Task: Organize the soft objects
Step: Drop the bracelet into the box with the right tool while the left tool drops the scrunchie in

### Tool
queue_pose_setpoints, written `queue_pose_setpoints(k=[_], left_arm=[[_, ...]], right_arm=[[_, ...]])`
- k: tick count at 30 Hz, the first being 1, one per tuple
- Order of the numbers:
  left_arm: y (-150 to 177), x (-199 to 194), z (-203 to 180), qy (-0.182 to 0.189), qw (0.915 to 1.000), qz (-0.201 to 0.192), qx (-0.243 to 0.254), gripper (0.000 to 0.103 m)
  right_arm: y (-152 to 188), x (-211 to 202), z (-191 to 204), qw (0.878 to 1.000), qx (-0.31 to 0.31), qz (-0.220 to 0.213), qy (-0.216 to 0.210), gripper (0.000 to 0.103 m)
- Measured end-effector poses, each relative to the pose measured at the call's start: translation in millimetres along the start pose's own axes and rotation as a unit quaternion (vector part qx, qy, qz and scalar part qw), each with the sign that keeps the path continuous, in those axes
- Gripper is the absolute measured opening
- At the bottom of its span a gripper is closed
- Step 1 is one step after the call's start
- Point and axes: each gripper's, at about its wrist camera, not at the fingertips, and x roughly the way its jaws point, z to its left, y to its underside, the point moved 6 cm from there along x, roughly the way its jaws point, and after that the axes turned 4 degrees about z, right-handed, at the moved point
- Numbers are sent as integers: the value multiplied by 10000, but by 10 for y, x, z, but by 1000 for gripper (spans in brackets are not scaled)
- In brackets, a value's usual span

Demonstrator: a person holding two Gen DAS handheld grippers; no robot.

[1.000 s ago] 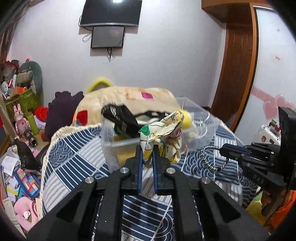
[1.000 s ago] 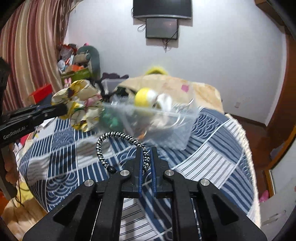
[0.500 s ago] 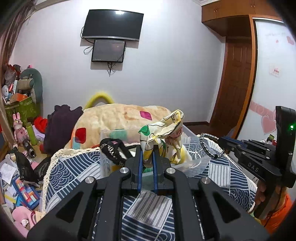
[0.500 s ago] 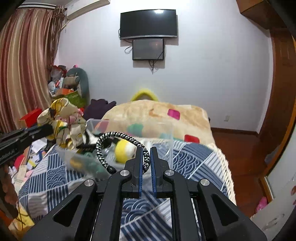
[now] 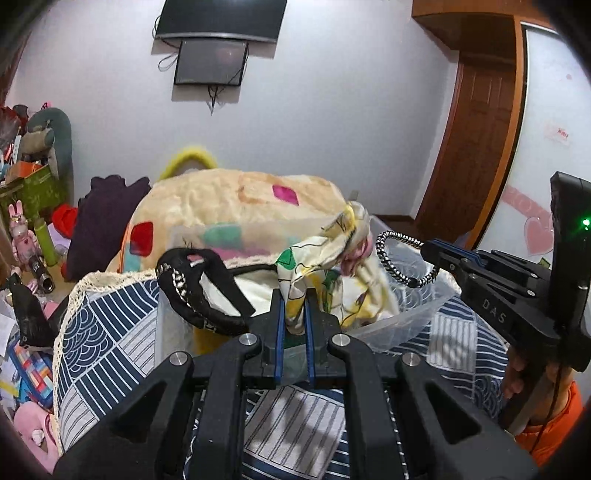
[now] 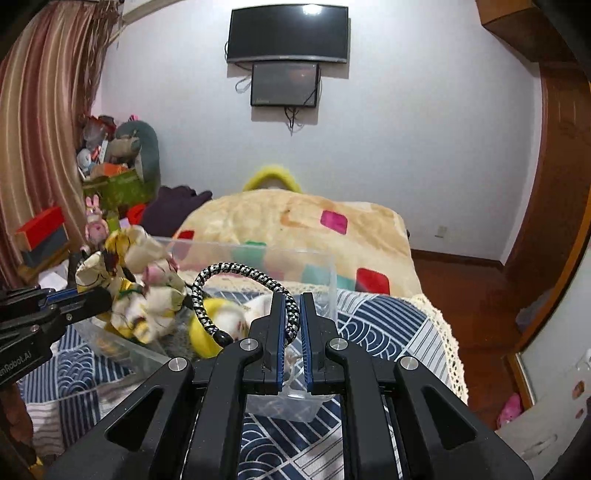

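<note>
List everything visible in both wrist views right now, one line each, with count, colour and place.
floral fabric scrunchie: one, white, yellow and green, held over the bin
braided elastic hair loop: one, black and white, held over the bin
clear plastic bin: one, transparent, on the bedspread
black studded headband: one, over the bin's left edge
yellow plush item: one, inside the bin
patterned bedspread: one, navy and white, under the bin
fleece blanket: one, beige with coloured patches, behind the bin
wall screens: two, black, on the far wall
left tool: one, black, shut on the scrunchie
right tool: one, black, shut on the loop
</note>
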Motion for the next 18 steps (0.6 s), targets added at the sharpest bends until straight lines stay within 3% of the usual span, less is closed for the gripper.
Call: queue_pose_setpoints(k=[8, 12, 14, 16, 18], left_arm=[[79, 109, 8, -131, 9997, 162, 105, 9], [112, 87, -8, -188, 9994, 209, 209, 17], [129, 92, -2, -156, 9994, 267, 182, 25], [142, 86, -2, -96, 9994, 306, 136, 28], [150, 59, 0, -86, 9994, 312, 122, 29]], right_arm=[[149, 121, 44, 9996, -114, 258, -50, 7], [174, 98, 46, 9993, -163, 317, -82, 10], [190, 78, 28, 9993, -159, 332, -75, 23], [189, 40, -1, 9995, -155, 282, -4, 37], [174, 10, -16, 9996, -130, 231, -21, 40]])
